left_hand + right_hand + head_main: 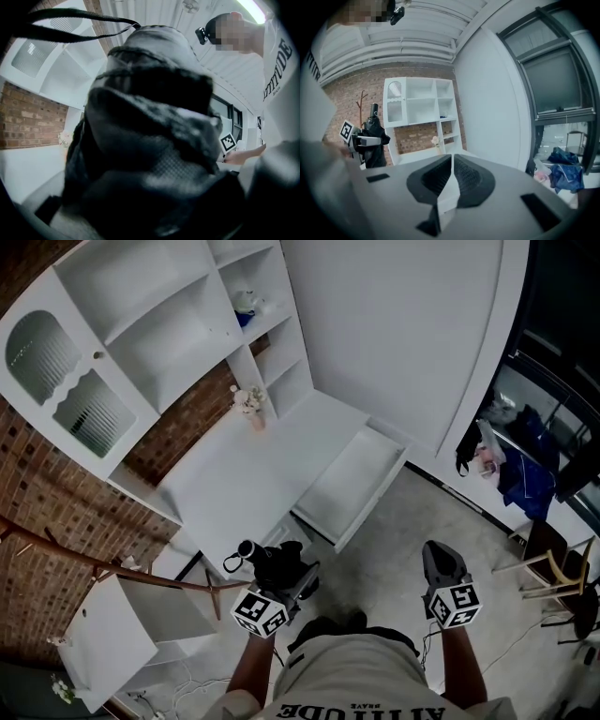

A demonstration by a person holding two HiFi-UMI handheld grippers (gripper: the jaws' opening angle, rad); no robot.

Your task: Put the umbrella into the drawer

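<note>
Now the left gripper [291,585] clamps the folded black umbrella [269,561] between wide-set jaws, while the right gripper [442,554] hangs closed and empty near the open drawer [352,486].

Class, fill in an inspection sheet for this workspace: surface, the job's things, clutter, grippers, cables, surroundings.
Surface: white desk top, bare apart from a small flower vase at the back.
Job's things: black folded umbrella in the left gripper; drawer pulled open, looks empty.
Clutter: blue item on a shelf of the shelf unit.
Grippers: left gripper shut on the umbrella; right gripper shut, empty.
Cables: thin pale line on the floor at right, possibly a cord.
Surroundings: brick wall, wooden coat rack at left, bags and a chair at right.
</note>
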